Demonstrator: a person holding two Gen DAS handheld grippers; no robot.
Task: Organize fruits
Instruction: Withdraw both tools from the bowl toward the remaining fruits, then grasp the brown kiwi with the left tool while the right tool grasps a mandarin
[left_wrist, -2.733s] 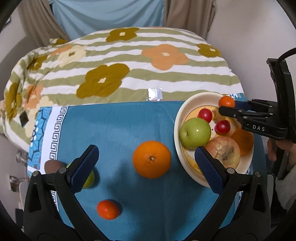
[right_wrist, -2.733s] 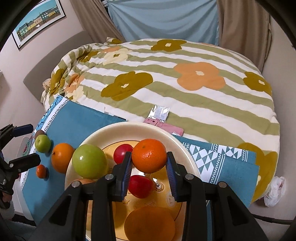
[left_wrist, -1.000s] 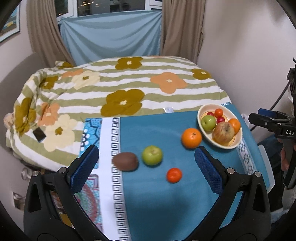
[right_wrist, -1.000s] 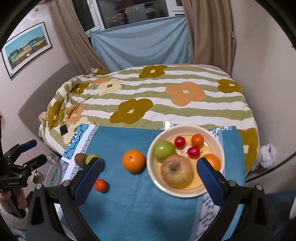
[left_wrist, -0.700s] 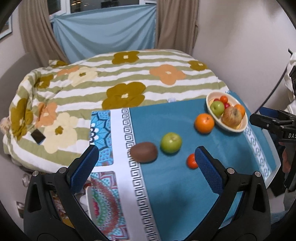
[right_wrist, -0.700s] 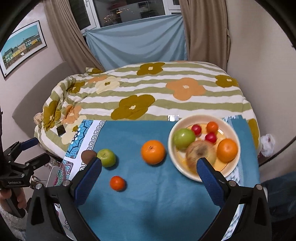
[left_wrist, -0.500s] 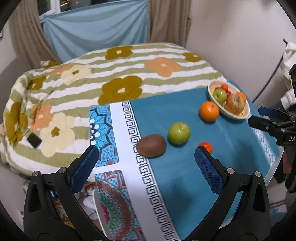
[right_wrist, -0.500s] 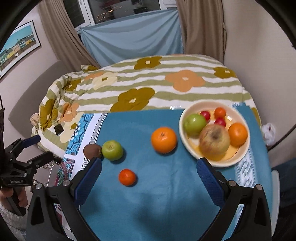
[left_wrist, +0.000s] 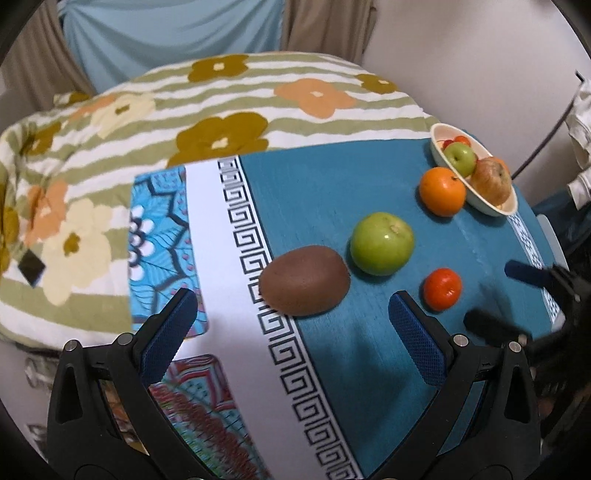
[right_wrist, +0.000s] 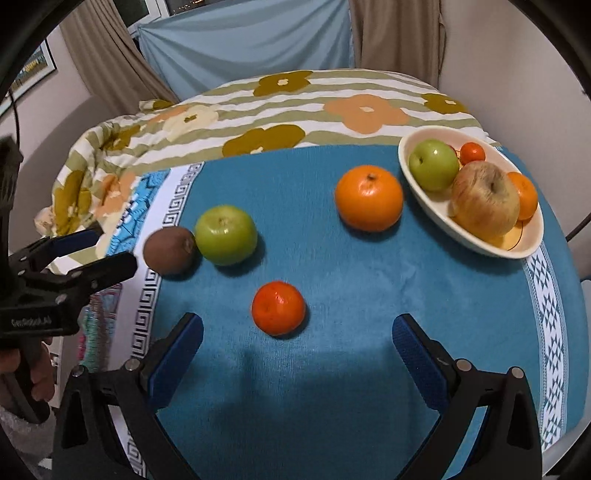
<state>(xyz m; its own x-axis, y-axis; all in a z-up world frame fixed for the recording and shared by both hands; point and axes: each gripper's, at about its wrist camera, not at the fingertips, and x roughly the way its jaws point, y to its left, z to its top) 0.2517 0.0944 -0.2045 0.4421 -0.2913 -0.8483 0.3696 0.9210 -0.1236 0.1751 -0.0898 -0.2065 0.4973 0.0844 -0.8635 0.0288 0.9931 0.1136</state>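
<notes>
On the blue cloth lie a brown kiwi (left_wrist: 304, 280), a green apple (left_wrist: 381, 243), a small tangerine (left_wrist: 442, 288) and a large orange (left_wrist: 442, 191). A cream bowl (left_wrist: 491, 208) at the far right holds a green apple, a big russet apple and small red and orange fruits. My left gripper (left_wrist: 295, 325) is open and empty, just short of the kiwi. My right gripper (right_wrist: 297, 345) is open and empty, just short of the tangerine (right_wrist: 279, 308). The right wrist view also shows the kiwi (right_wrist: 168, 250), green apple (right_wrist: 226, 235), orange (right_wrist: 368, 197) and bowl (right_wrist: 528, 247).
The cloth has a white key-pattern border (left_wrist: 221, 236) on its left side and lies against a flowered striped quilt (left_wrist: 229, 107). The table edge drops off at the right (right_wrist: 576, 332). A wall stands close behind the bowl.
The right gripper let go of the small orange fruit in the bowl and pulled back. Both grippers then dropped lower and closer, the left toward the kiwi, the right toward the tangerine.
</notes>
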